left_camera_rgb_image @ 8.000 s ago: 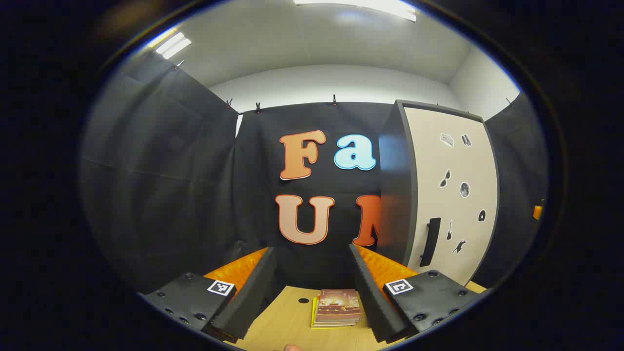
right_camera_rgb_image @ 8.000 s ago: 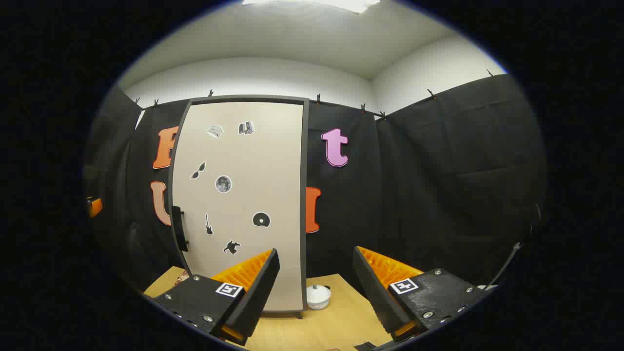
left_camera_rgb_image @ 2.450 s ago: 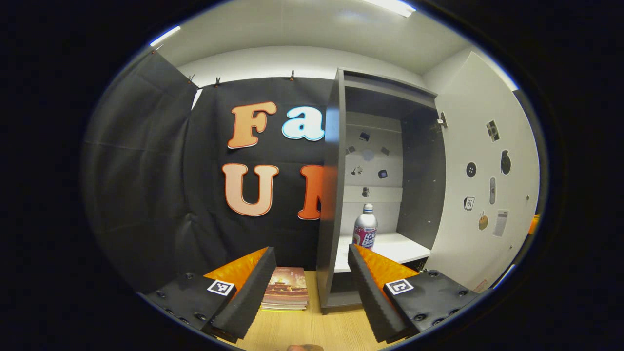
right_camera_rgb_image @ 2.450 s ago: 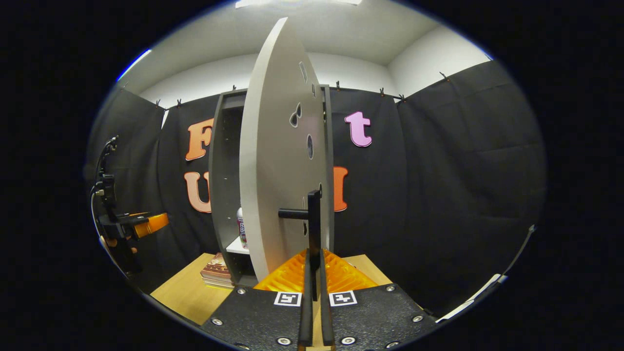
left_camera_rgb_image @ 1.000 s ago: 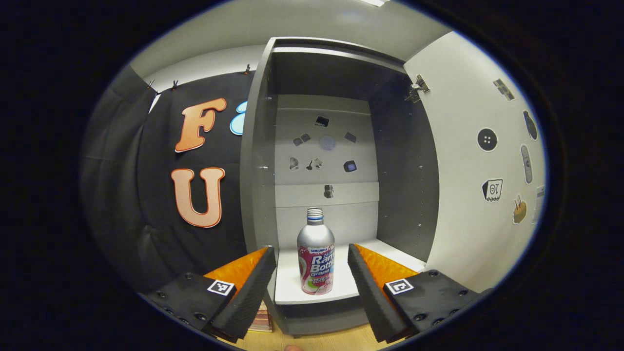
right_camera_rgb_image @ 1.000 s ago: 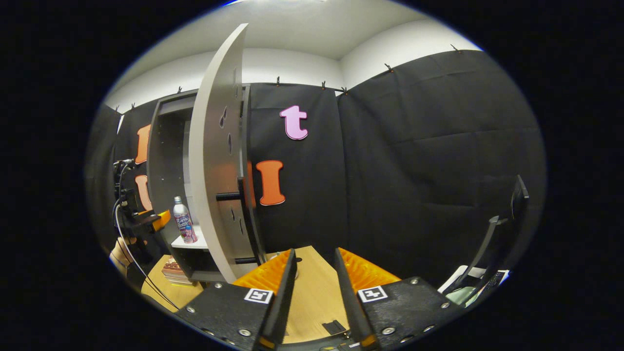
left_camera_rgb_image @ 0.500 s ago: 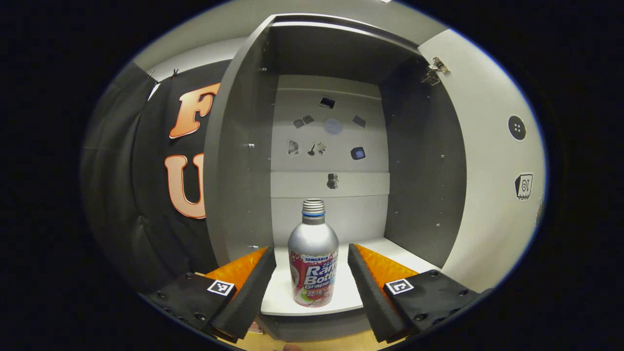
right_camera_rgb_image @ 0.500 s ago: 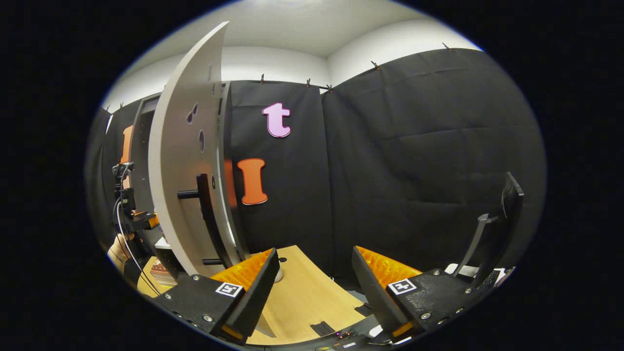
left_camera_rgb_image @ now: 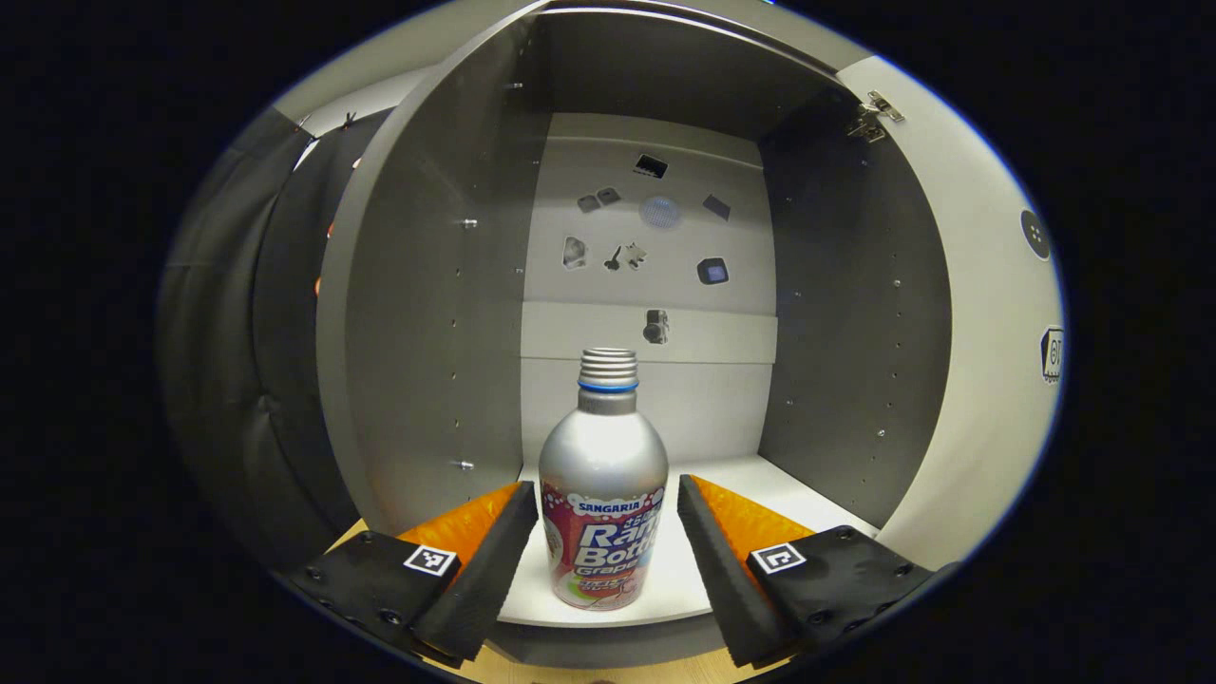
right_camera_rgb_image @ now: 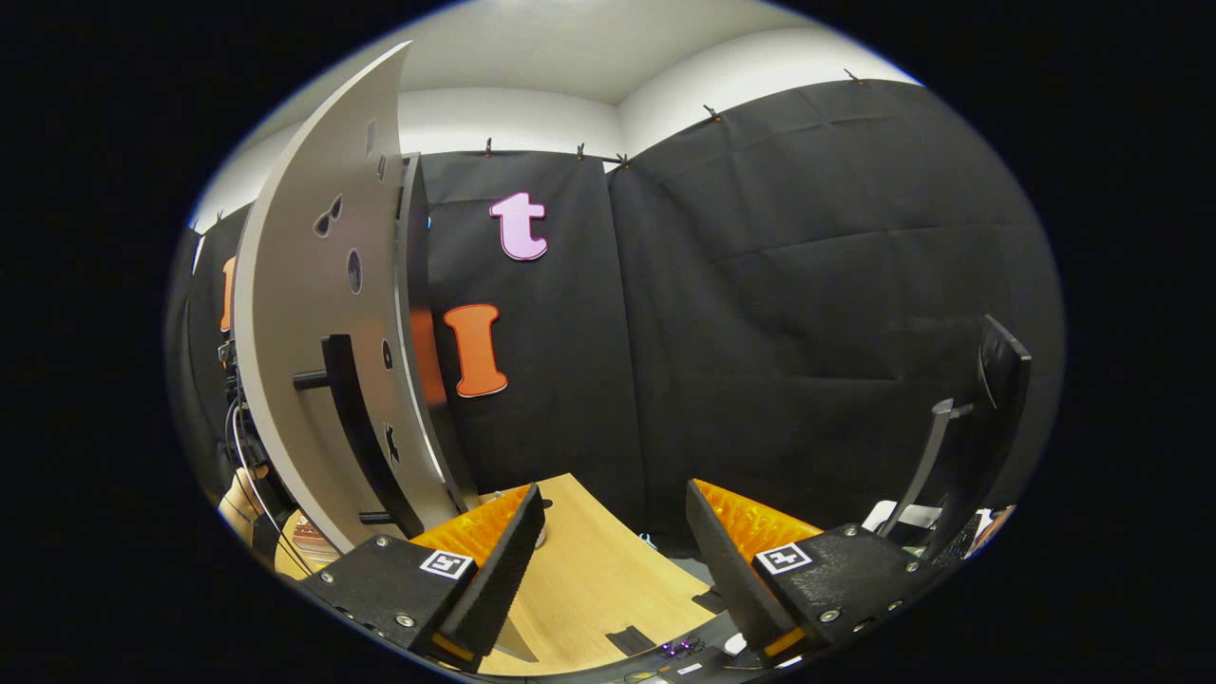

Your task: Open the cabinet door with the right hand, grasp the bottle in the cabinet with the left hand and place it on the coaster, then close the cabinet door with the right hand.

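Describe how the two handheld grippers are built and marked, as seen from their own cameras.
The left gripper and the right gripper look alike: two wedge-shaped fingers, ribbed on the inner faces, each on a textured black block fastened with round screws. Every block carries a small square black-and-white tag. In the right gripper view, thin dark cables hang at the far left, past the cabinet door, above a hand.
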